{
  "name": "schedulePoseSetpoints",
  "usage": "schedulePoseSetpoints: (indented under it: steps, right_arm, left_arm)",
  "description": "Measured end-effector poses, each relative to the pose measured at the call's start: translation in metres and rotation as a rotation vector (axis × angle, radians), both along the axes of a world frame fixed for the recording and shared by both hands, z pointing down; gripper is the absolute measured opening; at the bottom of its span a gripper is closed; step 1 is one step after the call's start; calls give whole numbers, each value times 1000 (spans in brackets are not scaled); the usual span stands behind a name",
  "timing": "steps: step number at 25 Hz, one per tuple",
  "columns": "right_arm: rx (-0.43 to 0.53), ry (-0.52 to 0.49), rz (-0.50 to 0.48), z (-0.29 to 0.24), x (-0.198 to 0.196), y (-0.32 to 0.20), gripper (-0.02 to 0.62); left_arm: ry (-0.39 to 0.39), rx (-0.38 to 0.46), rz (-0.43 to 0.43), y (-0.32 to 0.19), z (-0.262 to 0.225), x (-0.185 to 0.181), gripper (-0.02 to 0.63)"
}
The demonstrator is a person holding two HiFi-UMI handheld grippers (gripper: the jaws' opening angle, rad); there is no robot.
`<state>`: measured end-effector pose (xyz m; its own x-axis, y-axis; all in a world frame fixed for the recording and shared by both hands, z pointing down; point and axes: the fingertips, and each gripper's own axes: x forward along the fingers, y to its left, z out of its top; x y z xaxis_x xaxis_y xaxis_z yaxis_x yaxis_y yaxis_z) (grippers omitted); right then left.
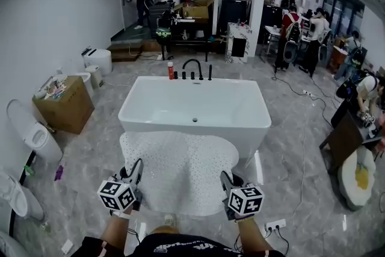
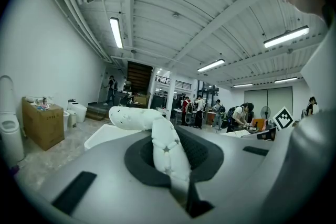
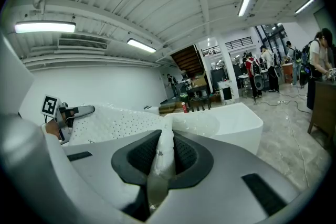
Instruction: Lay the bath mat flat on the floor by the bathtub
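Observation:
A white dotted bath mat [image 1: 177, 168] hangs spread out in the air in front of the white bathtub [image 1: 195, 106], its far edge near the tub's front wall. My left gripper [image 1: 133, 174] is shut on the mat's near left corner, and the mat's edge [image 2: 165, 147] runs pinched between its jaws. My right gripper [image 1: 227, 182] is shut on the near right corner, where a fold of the mat [image 3: 163, 152] sits between the pads. In the right gripper view the left gripper [image 3: 73, 111] shows across the spread mat.
Grey marble floor lies around the tub. A cardboard box [image 1: 65, 104] and toilets [image 1: 36, 135] stand at the left. A power strip [image 1: 274, 226] and cables lie at the lower right. A black faucet [image 1: 194, 68] and a red bottle [image 1: 171, 70] stand behind the tub. People [image 1: 298, 33] work at the back.

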<state>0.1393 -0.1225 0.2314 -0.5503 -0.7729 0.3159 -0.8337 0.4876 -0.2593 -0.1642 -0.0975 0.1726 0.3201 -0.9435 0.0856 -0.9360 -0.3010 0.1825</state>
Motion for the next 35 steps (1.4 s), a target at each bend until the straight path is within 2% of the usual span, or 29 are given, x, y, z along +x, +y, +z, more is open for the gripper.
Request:
schedulePoseSetpoints:
  steps: [7,18,25,35]
  right_arm:
    - [-9,25,32,14,5,-18,58]
    - [-42,78,80,34,-11,-73,58]
    - [-51,99,114,56,-21,-106,57]
    - [-87,105,160,111,-19,-159,57]
  left_arm:
    - [23,-6,2,-25,19,-5,32]
    - [24,-27,50,-101,47,-5,32]
    - [16,-44,37,-139,70,-30,31]
    - [-45,-99,26,-201,124,-50,31]
